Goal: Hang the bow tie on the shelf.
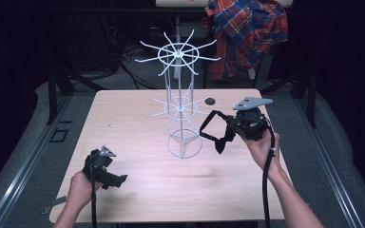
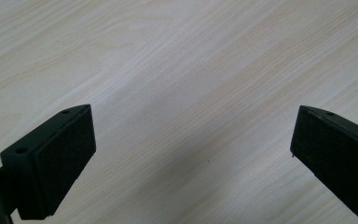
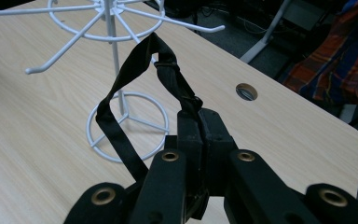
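Black strap (image 1: 212, 129) hangs in a loop from the right gripper (image 1: 229, 130), and it looks like a bow tie with a knot at the low end. The right gripper is clenched tight on the strap, with its two black jaws pressed together on the cloth. In the right gripper view the strap (image 3: 135, 79) goes up from the jaws, bends over at the top, and comes back down on the left side. The top of the loop sits close to the white wire rack (image 1: 180, 95), near one of its thin hook arms. I cannot tell if the strap touches the hook.

The rack stands in the middle of the wooden table (image 1: 123, 123). It has a round ring foot, a thin pole, and two wheels of hooks, one low and one high. The strap is held up in the air, just to the right of the rack.

The left gripper (image 1: 116, 180) is at the near left of the table, well apart from the rack. Its jaws stand wide open with bare wood between them.

A red checked shirt (image 1: 247, 33) hangs far behind the table.
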The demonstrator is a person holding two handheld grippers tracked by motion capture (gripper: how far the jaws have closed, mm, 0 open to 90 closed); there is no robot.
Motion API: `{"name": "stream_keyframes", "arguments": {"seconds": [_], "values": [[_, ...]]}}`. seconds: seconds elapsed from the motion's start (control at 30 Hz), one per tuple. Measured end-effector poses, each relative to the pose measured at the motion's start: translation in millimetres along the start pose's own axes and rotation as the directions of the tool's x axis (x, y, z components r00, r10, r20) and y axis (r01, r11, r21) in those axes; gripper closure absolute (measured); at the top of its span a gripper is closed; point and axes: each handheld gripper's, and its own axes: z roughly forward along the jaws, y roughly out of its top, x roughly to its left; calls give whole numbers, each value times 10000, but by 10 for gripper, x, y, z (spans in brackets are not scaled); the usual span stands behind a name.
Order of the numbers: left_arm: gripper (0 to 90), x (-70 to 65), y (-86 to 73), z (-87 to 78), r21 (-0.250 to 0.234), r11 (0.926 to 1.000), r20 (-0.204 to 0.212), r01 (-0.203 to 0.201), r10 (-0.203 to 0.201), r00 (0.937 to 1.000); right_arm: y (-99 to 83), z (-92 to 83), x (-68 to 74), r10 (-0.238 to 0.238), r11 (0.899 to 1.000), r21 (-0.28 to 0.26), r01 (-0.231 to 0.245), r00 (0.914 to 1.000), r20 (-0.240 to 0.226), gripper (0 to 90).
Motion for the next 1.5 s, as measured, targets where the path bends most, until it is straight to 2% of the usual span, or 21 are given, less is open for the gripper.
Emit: {"name": "stream_keyframes", "arguments": {"seconds": [0.6,0.73,0.93,1.5], "values": [[1,2,-4,4,14,10000,-20,22,-22,10000,25,105,-68,262,9989,-385,-256,9995,161,880],[1,4,-5,4,16,10000,-26,37,-37,10000,37,128,-74,245,9993,-273,-242,9996,119,880],[1,2,-5,3,12,10000,-15,33,-33,10000,60,184,-87,485,9987,-141,-486,9988,-48,880],[1,4,-6,2,6,10000,6,21,-21,10000,74,396,-53,628,9977,287,-618,9975,-332,879]]}}
